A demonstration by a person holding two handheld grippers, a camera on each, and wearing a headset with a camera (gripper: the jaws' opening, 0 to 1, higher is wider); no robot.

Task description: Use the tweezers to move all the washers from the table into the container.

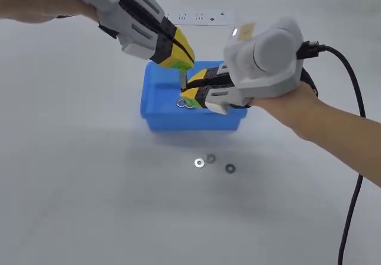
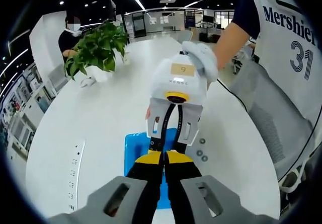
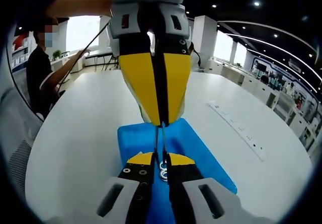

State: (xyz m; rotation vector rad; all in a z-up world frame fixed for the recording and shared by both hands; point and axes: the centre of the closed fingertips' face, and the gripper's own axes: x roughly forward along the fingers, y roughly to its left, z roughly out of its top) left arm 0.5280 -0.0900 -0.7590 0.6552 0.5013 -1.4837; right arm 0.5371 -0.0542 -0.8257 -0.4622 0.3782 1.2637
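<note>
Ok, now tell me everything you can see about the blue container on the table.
The blue rectangular container looks like plastic: open-topped, low-walled, rounded corners, sitting flat on the white table. The left gripper and right gripper meet above it, thin metal tweezers pointing down into it with a silver washer at their tips; whether that rests on the floor is unclear. Three more washers lie on the table in front, apart from it.
</note>
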